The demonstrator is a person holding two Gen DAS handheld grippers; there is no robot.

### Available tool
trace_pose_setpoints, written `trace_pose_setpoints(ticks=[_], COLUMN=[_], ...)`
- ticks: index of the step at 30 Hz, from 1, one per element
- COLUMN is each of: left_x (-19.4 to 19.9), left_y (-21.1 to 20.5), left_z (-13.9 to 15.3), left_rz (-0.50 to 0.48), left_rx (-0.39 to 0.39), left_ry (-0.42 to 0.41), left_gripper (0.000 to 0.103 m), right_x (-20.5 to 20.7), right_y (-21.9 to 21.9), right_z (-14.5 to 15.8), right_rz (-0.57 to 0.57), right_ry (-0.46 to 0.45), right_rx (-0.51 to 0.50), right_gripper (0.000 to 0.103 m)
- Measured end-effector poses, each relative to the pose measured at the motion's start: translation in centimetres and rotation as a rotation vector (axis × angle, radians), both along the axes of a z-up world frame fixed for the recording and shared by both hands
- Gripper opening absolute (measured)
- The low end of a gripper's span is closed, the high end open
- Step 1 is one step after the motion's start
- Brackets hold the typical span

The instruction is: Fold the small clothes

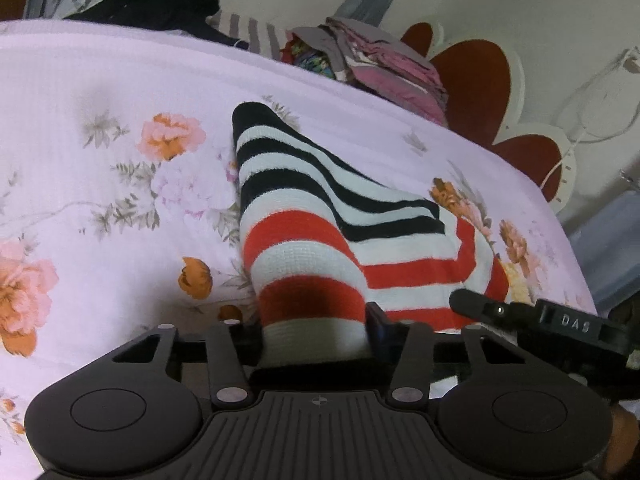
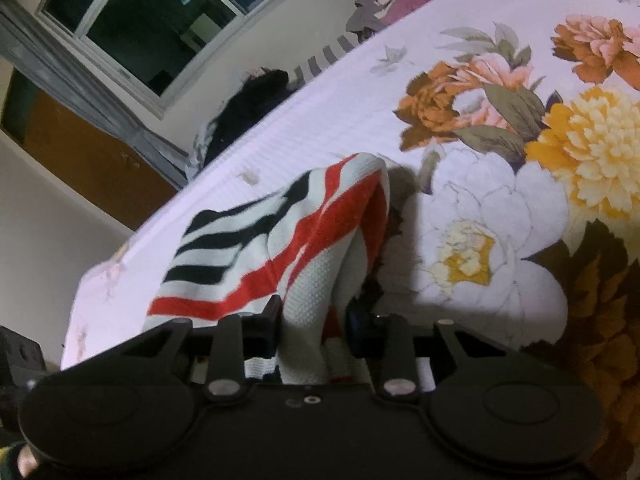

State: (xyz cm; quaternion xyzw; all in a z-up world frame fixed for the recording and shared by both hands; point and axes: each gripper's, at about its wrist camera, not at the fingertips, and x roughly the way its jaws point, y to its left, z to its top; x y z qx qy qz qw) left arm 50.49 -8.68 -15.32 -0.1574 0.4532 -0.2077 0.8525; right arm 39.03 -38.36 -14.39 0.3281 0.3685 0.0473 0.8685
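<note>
Pale lilac bedding printed with orange, pink and yellow flowers (image 1: pixel 100 92) covers the bed and carries everything in both views. Lying across it, toward the near edge, is a small knitted garment in white with black stripes at one end and red stripes at the other (image 1: pixel 320 216). Its black-striped end reaches up the bed while the red part is lifted off the cover and folded over itself.

In the left wrist view the left gripper (image 1: pixel 316 340) is clenched on the red-and-white end of the garment — cloth fills the gap between its two black fingers. Just to its right a black finger of the right gripper (image 1: pixel 480 306) reaches in over the red stripes.

From the right wrist view, the right gripper (image 2: pixel 312 320) pinches a bunched white and red fold of the same garment (image 2: pixel 280 232).

At the far edge of the bed sit a folded stack of pink and grey clothes (image 1: pixel 384 60) and a heap of dark clothes (image 1: pixel 152 4); behind them a dark window (image 2: pixel 152 12).
</note>
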Motion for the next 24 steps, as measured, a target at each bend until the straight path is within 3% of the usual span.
trace_pose_setpoints(ticks=[4, 10, 16, 24], left_x=[-0.6, -1.3, -1.4, 1.1], left_y=[1.1, 6.5, 16.0, 30.2], left_z=[1.6, 4.6, 6.2, 4.5], left_rz=[-0.003, 0.027, 0.082, 0.112], left_rx=[-0.013, -0.012, 0.003, 0.034], left_ry=[-0.024, -0.07, -0.113, -0.122], left_gripper=[0.044, 0.044, 0.044, 0.044], right_x=[-0.2, 0.5, 3.1, 7.6], right_y=[1.4, 6.0, 14.5, 28.6], right_z=[1.8, 4.3, 5.5, 4.2], right_rz=[0.013, 0.043, 0.101, 0.116], right_ry=[-0.03, -0.071, -0.104, -0.102], right_rx=[0.017, 0.051, 0.075, 0.087], right_gripper=[0.03, 0.03, 0.03, 0.03])
